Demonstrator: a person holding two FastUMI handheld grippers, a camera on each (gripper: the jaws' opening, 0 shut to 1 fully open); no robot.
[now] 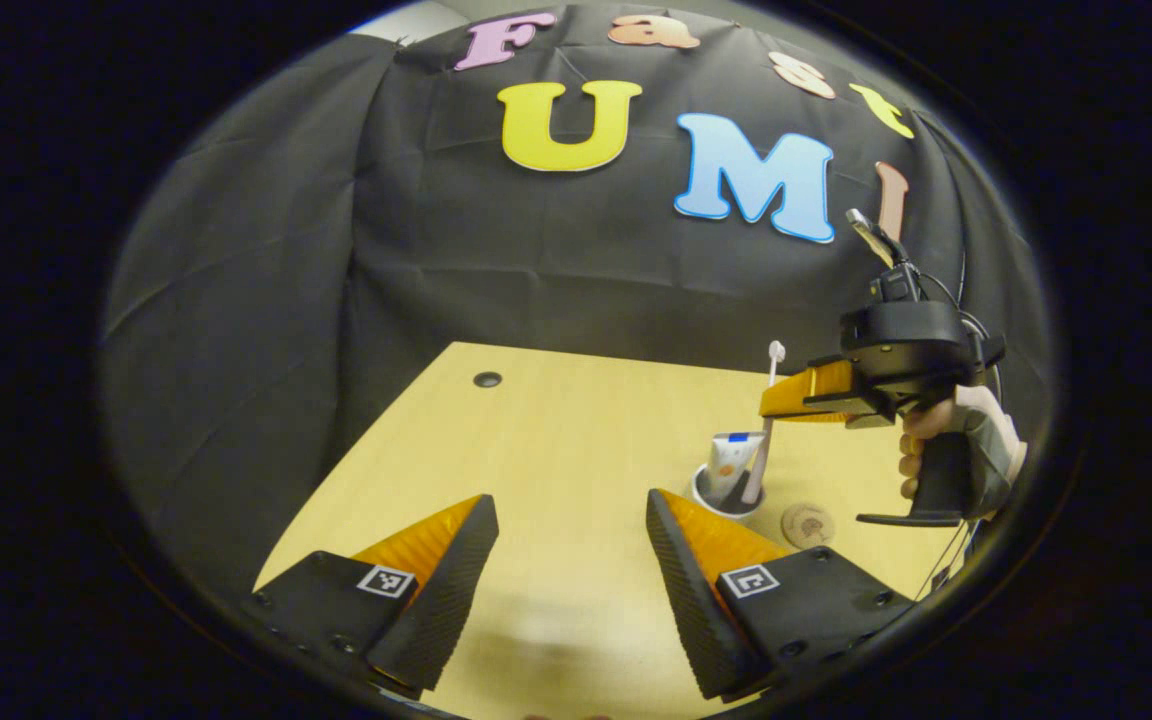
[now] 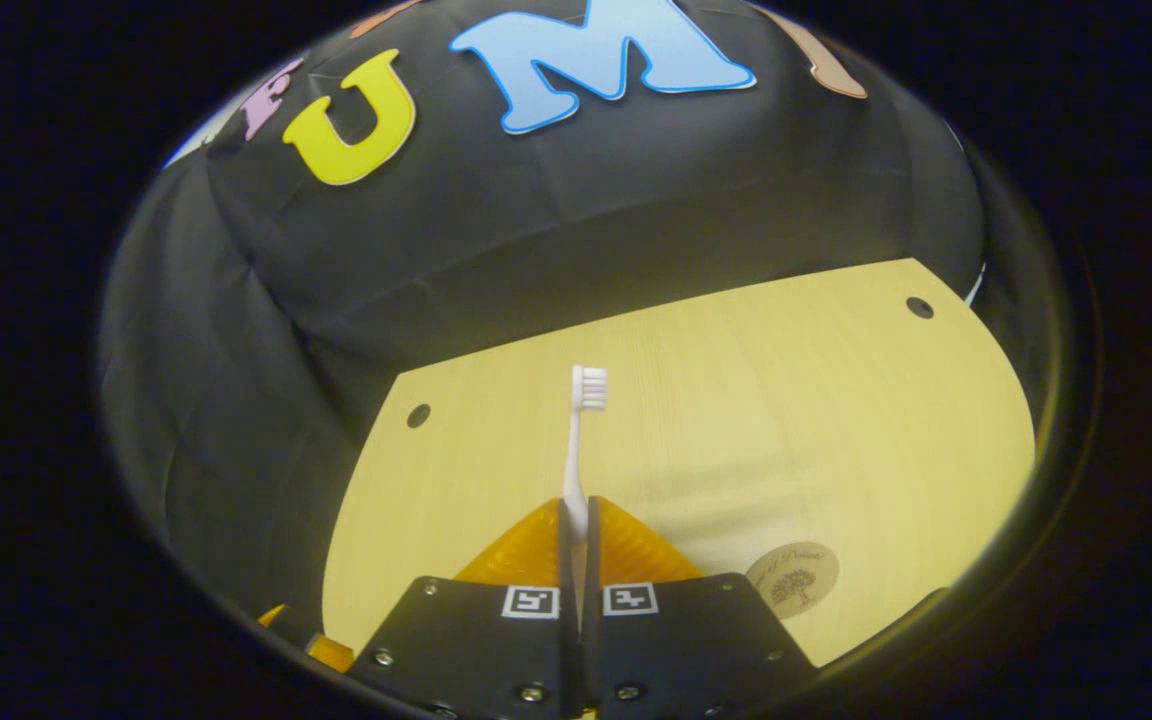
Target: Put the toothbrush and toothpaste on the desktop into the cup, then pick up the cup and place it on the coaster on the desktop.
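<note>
Pale wooden table (image 1: 556, 440) carries a cup (image 1: 726, 497) with toothpaste (image 1: 733, 458) inside, coaster (image 1: 807, 524) at its 3 o'clock. Right hand-held gripper (image 2: 574, 520) pinches the toothbrush (image 2: 581, 430), its handle seemingly in the cup. Left hand-held gripper (image 1: 571, 545) gapes, holding nothing.

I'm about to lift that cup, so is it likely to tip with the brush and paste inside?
Probably somewhat tippy: the cup looks small, while the toothbrush stands tall and leans past its rim. The toothpaste adds weight high up. The right gripper is shut on the toothbrush, so release gently first.
</note>
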